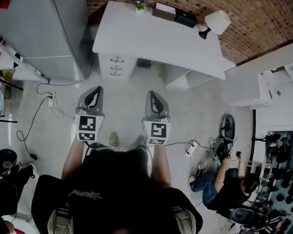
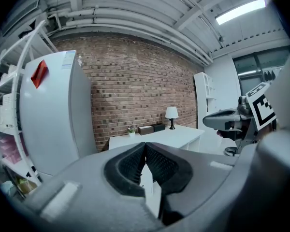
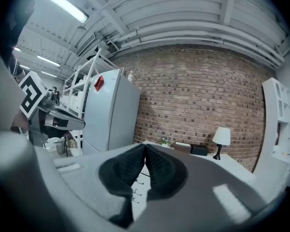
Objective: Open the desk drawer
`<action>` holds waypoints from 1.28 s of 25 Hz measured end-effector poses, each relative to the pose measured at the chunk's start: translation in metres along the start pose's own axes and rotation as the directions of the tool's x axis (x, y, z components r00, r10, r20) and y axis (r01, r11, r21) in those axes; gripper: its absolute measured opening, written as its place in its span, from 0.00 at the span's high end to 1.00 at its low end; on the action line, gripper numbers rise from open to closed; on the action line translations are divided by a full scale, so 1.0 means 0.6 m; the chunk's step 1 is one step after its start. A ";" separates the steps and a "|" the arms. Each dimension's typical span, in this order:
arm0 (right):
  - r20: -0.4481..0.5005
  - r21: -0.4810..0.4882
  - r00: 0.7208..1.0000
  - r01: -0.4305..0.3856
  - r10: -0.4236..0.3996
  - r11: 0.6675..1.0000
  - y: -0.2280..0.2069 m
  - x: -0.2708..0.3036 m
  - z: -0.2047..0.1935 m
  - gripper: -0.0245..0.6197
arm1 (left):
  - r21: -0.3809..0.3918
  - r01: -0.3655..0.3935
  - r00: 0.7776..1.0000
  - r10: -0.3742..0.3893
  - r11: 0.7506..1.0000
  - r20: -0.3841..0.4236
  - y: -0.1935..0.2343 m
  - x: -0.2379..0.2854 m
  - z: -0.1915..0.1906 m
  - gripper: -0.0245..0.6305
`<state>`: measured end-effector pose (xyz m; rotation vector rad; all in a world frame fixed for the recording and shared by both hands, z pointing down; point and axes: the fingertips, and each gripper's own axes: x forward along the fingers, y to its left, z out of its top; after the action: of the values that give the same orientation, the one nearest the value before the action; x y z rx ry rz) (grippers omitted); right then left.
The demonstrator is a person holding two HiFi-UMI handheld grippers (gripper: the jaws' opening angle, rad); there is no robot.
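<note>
A white desk point(image 1: 151, 35) stands against the brick wall, with a stack of three drawers point(image 1: 116, 66) with small metal handles under its left end. Both grippers are held side by side over the floor, short of the desk and pointing toward it. My left gripper point(image 1: 93, 93) is shut and empty; in its own view the pads meet point(image 2: 145, 147) with the desk point(image 2: 157, 137) beyond. My right gripper point(image 1: 154, 96) is also shut on nothing point(image 3: 145, 149); the drawer handles point(image 3: 136, 181) show below the closed pads.
A grey refrigerator point(image 1: 53, 28) stands left of the desk, with a shelf rack point(image 1: 5, 57) beside it. A lamp point(image 1: 215, 23), dark boxes point(image 1: 173, 13) and a small plant point(image 1: 139, 5) sit on the desktop. Cables point(image 1: 44, 101) cross the floor. A person point(image 1: 224, 184) crouches at the right.
</note>
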<state>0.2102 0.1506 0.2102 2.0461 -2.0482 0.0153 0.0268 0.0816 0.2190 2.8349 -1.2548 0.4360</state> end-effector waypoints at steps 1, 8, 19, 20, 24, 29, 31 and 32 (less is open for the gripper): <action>0.002 -0.001 1.000 -0.013 0.013 1.000 0.007 0.009 0.003 0.96 | -0.003 -0.013 1.000 0.013 1.000 0.001 0.010 -0.002 -0.001 0.95; 0.003 -0.019 0.993 -0.121 0.122 0.992 0.043 0.081 0.000 0.96 | -0.043 -0.127 0.992 0.126 0.991 -0.018 0.070 -0.011 -0.021 0.95; -0.090 -0.053 0.948 -0.311 0.305 0.949 0.050 0.267 -0.074 0.96 | -0.124 -0.300 0.952 0.288 0.946 -0.104 0.132 0.068 -0.078 0.95; -0.102 -0.057 0.942 -0.326 0.320 0.944 0.052 0.288 -0.086 0.96 | -0.135 -0.315 0.947 0.301 0.940 -0.111 0.138 0.080 -0.087 0.95; -0.146 -0.077 0.918 -0.383 0.369 0.921 0.070 0.369 -0.135 0.96 | -0.161 -0.368 0.927 0.349 0.916 -0.134 0.169 0.127 -0.128 0.95; -0.166 -0.085 0.893 -0.435 0.417 0.896 0.088 0.444 -0.186 0.96 | -0.190 -0.408 0.910 0.379 0.893 -0.169 0.189 0.175 -0.188 0.95; -0.181 -0.085 0.887 -0.444 0.425 0.892 0.097 0.468 -0.212 0.96 | -0.198 -0.415 0.905 0.382 0.888 -0.187 0.197 0.192 -0.213 0.95; -0.190 -0.090 0.884 -0.450 0.428 0.889 0.100 0.480 -0.227 0.96 | -0.204 -0.419 0.903 0.383 0.885 -0.195 0.201 0.201 -0.226 0.95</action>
<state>0.1778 -0.1073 0.4039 1.4133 -2.2898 0.1241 -0.0173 -0.0710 0.3680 2.2906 -1.7338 0.4545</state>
